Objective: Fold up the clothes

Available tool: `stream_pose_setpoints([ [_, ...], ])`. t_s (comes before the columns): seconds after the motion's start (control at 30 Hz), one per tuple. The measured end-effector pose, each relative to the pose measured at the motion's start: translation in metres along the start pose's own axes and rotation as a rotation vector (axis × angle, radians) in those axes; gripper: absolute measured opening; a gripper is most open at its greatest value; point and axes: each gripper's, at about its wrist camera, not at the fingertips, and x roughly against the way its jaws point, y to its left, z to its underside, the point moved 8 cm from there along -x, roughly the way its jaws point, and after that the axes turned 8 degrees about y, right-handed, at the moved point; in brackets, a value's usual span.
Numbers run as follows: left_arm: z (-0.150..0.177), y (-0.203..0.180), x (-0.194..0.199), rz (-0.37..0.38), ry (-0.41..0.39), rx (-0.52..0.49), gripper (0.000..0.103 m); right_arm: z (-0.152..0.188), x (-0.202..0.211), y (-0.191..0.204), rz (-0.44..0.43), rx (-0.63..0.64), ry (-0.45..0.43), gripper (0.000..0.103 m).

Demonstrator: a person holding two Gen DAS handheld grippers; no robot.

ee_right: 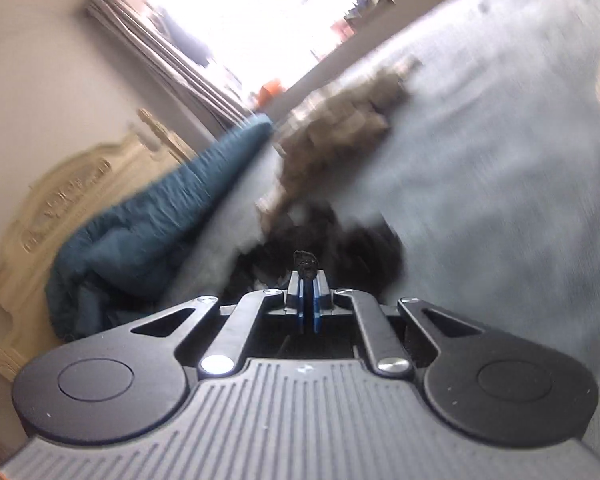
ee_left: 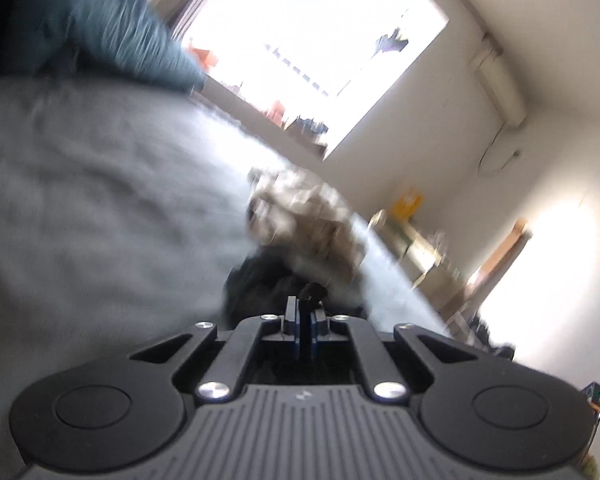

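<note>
A: Left wrist view first. Left gripper (ee_left: 304, 312) clenched, fingers nearly touching, with a small bunch of black cloth (ee_left: 314, 291) pinched at the tips.

B: And the rest of that garment?

A: Hanging just ahead of the tips as a dark, blurred mass over the grey bedcover (ee_left: 100, 200). Beyond it, a brown patterned garment (ee_left: 308, 216) crumpled on the same cover. Teal blanket (ee_left: 100, 28) pushed up at the far end, bright window (ee_left: 308, 28) behind. Everything smeared, so no telling what kind of garment the black one is.

B: Why pinched so near an edge?

A: Probably to lift by a corner, letting the weight pull the cloth flat for folding.

B: Right wrist view?

A: Much the same. Right gripper (ee_right: 307, 280) clamped shut, a dark knot of black cloth (ee_right: 305, 261) sticking up between the tips. Black garment bunched directly in front, brown garment (ee_right: 340, 120) further on, teal blanket (ee_right: 160, 216) heaped against a carved cream headboard (ee_right: 60, 200) on the left, grey cover (ee_right: 500, 200) filling the right.

B: Both holding one garment, then?

A: Likely, one corner each, though not certain from such blur. Held apart like that, probably for spreading before the first fold. No fold visible yet.
</note>
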Motion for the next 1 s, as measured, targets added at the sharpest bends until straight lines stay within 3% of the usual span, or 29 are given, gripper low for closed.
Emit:
stream_pose_setpoints([
  [0.17, -0.059, -0.065, 0.051, 0.082, -0.180, -0.087, 0.005, -0.069, 0.042, 0.072, -0.109, 0.104, -0.164, 0.003],
  [0.3, -0.047, -0.094, 0.094, 0.117, -0.213, -0.149, 0.005, -0.075, 0.085, 0.114, -0.175, 0.196, -0.241, 0.003],
  [0.5, 0.035, -0.075, 0.133, 0.074, -0.146, -0.137, 0.005, 0.003, 0.106, 0.093, -0.202, 0.192, -0.150, 0.003],
  [0.77, 0.164, -0.017, 0.154, -0.054, 0.001, -0.127, 0.005, 0.141, 0.083, 0.011, -0.124, 0.065, 0.040, 0.003],
  [0.87, 0.184, 0.005, 0.160, -0.087, 0.019, -0.088, 0.005, 0.179, 0.075, -0.012, -0.078, 0.037, 0.094, 0.003],
  [1.0, 0.190, 0.021, 0.163, -0.105, 0.023, -0.059, 0.006, 0.196, 0.077, -0.027, -0.061, 0.010, 0.093, 0.003],
])
